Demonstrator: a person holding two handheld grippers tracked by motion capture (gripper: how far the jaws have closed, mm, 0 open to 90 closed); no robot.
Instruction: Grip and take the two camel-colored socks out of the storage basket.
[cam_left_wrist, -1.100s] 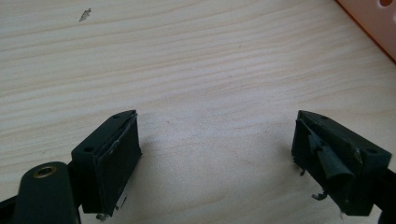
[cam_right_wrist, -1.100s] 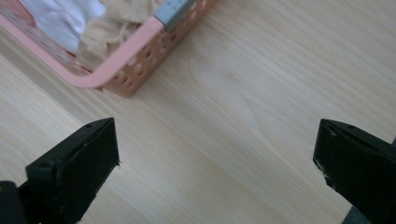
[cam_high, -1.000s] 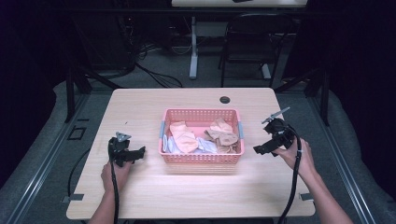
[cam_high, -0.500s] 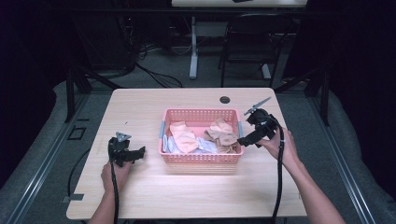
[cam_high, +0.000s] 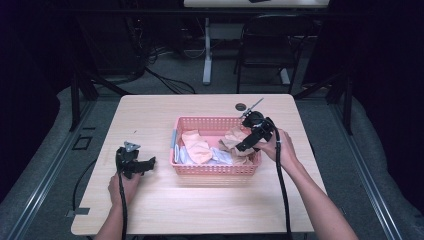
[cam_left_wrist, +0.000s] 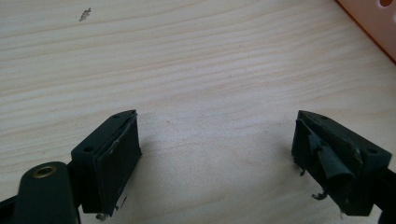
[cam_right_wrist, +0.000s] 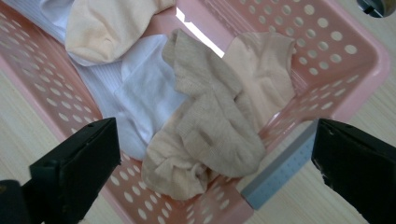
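Socks lie heaped in the pink basket (cam_high: 215, 169) mid-bench; the right gripper (cam_right_wrist: 212, 168) hangs over it, fingers spread wide above the tan sock (cam_right_wrist: 210, 126). Best drop straight down and pinch one raised fold. The left gripper (cam_high: 145, 164) rests open on the bench (cam_left_wrist: 196, 70).

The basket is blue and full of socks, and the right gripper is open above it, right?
Not quite. The basket is pink, not blue, as the right gripper view and the high view both show. The rest holds: socks lie in it, and the right gripper hangs open above them.
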